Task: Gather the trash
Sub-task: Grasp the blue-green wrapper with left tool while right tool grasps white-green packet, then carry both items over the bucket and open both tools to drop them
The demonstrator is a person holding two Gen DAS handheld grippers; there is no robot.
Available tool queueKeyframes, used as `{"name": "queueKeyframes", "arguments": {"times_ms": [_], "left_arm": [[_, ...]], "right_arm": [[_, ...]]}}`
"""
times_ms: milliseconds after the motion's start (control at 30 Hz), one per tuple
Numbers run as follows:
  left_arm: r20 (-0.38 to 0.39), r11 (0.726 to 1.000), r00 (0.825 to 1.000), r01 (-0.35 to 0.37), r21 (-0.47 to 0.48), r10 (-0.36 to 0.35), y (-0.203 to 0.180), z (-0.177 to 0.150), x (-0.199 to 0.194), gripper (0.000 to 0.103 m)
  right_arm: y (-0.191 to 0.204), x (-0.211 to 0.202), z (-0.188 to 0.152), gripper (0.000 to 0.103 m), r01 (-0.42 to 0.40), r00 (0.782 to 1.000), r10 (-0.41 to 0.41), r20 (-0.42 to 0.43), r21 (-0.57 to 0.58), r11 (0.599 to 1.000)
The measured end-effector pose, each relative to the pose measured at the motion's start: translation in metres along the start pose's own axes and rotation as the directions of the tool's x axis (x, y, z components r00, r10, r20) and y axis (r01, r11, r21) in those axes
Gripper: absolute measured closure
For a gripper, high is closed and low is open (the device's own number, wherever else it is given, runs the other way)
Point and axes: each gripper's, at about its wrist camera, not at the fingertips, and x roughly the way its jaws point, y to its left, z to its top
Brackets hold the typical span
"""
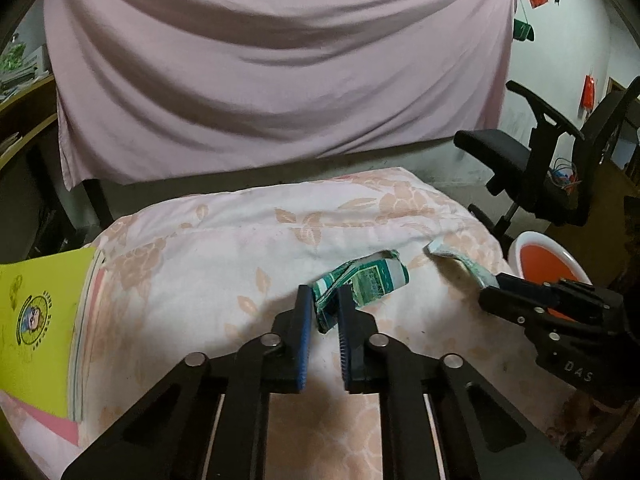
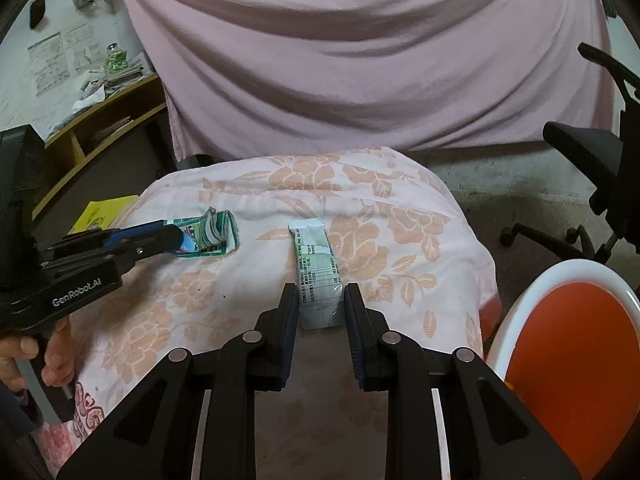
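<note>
The left tool (image 1: 323, 300) has its fingers narrowed onto the near end of a crumpled green wrapper (image 1: 370, 280), apparently pinching it. The right tool (image 2: 321, 300) sits closed to the width of a long pale sachet (image 2: 316, 272), whose near end lies between the fingers, likely gripped. Both pieces lie on the floral quilt (image 2: 384, 208) (a bed, it seems). The step looks like the pick-up. Next, I judge, each piece needs lifting clear and carrying to the white-rimmed orange bin (image 2: 580, 344) at the right.
</note>
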Motion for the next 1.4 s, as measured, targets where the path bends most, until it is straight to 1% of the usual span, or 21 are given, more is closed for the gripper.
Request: {"name": "queueKeyframes", "arguments": {"times_ms": [100, 167, 333, 433, 533, 667, 767, 800, 833, 867, 1033, 1067, 1133, 1167, 1200, 1233, 1300, 1367, 1400], "left_arm": [[0.001, 1.0, 1.0, 0.014, -0.01, -0.014, -0.001, -0.005, -0.007, 0.099], [0.008, 1.0, 1.0, 0.025, -0.014, -0.025, -0.004, -0.011, -0.013, 0.1], [0.067, 1.0, 0.998, -0.003, -0.012, 0.004, -0.016, -0.024, -0.033, 0.101], [0.108, 0.999, 0.994, -0.006, -0.034, 0.01, -0.018, -0.029, -0.047, 0.101], [0.152, 0.998, 0.988, -0.01, -0.061, 0.019, -0.019, -0.031, -0.06, 0.101], [0.231, 0.997, 0.972, -0.027, -0.077, 0.044, -0.024, -0.032, -0.08, 0.101], [0.301, 0.996, 0.952, -0.03, -0.079, 0.053, -0.031, -0.031, -0.098, 0.101], [0.321, 0.997, 0.946, -0.032, -0.075, 0.054, -0.033, -0.031, -0.103, 0.101], [0.345, 0.997, 0.937, -0.035, -0.068, 0.056, -0.038, -0.03, -0.108, 0.101], [0.368, 0.997, 0.928, -0.039, -0.059, 0.058, -0.043, -0.03, -0.113, 0.101], [0.481, 0.998, 0.875, -0.056, -0.009, 0.054, -0.07, -0.028, -0.135, 0.101], [0.5, 0.998, 0.865, -0.055, 0.001, 0.047, -0.076, -0.028, -0.14, 0.101], [0.53, 0.998, 0.847, -0.056, 0.021, 0.037, -0.086, -0.027, -0.147, 0.101], [0.547, 0.998, 0.836, -0.059, 0.037, 0.029, -0.093, -0.027, -0.15, 0.101], [0.559, 0.997, 0.829, -0.06, 0.05, 0.022, -0.097, -0.027, -0.153, 0.101], [0.571, 0.996, 0.821, -0.06, 0.063, 0.013, -0.102, -0.027, -0.156, 0.101], [0.592, 0.994, 0.806, -0.058, 0.093, -0.008, -0.114, -0.029, -0.159, 0.101], [0.606, 0.991, 0.795, -0.055, 0.12, -0.029, -0.124, -0.031, -0.161, 0.101], [0.61, 0.989, 0.792, -0.052, 0.139, -0.044, -0.131, -0.031, -0.161, 0.101]], "right_arm": [[0.003, -0.007, -0.001, 0.082, 0.003, 1.0, -0.003, 0.03, -0.011, 1.0], [0.005, -0.011, -0.002, 0.082, 0.006, 0.999, -0.005, 0.052, -0.02, 1.0], [0.016, -0.024, -0.007, 0.082, 0.021, 0.994, -0.015, 0.105, -0.053, 0.998], [0.022, -0.031, -0.009, 0.082, 0.029, 0.99, -0.018, 0.141, -0.074, 0.997], [0.026, -0.04, -0.012, 0.082, 0.046, 0.981, -0.029, 0.193, -0.087, 0.995], [0.027, -0.062, -0.017, 0.082, 0.069, 0.95, -0.038, 0.311, -0.091, 0.993], [0.027, -0.084, -0.023, 0.082, 0.087, 0.905, -0.045, 0.424, -0.079, 0.993], [0.026, -0.094, -0.025, 0.082, 0.091, 0.88, -0.046, 0.472, -0.072, 0.993], [0.026, -0.099, -0.027, 0.082, 0.095, 0.865, -0.049, 0.499, -0.068, 0.993], [0.025, -0.107, -0.028, 0.082, 0.102, 0.845, -0.052, 0.532, -0.064, 0.993], [0.026, -0.145, -0.036, 0.082, 0.159, 0.731, -0.093, 0.676, -0.036, 0.987], [0.025, -0.153, -0.038, 0.082, 0.177, 0.703, -0.108, 0.703, -0.026, 0.984], [0.024, -0.165, -0.042, 0.082, 0.203, 0.663, -0.131, 0.737, -0.008, 0.979], [0.023, -0.169, -0.045, 0.082, 0.212, 0.649, -0.141, 0.748, 0.0, 0.977], [0.021, -0.174, -0.048, 0.082, 0.224, 0.632, -0.157, 0.759, 0.014, 0.974], [0.019, -0.179, -0.05, 0.082, 0.232, 0.62, -0.17, 0.766, 0.028, 0.972], [0.015, -0.186, -0.055, 0.082, 0.251, 0.6, -0.199, 0.775, 0.053, 0.967], [0.009, -0.194, -0.059, 0.082, 0.268, 0.58, -0.227, 0.783, 0.08, 0.96], [0.007, -0.197, -0.06, 0.082, 0.274, 0.573, -0.237, 0.784, 0.09, 0.958]]}}
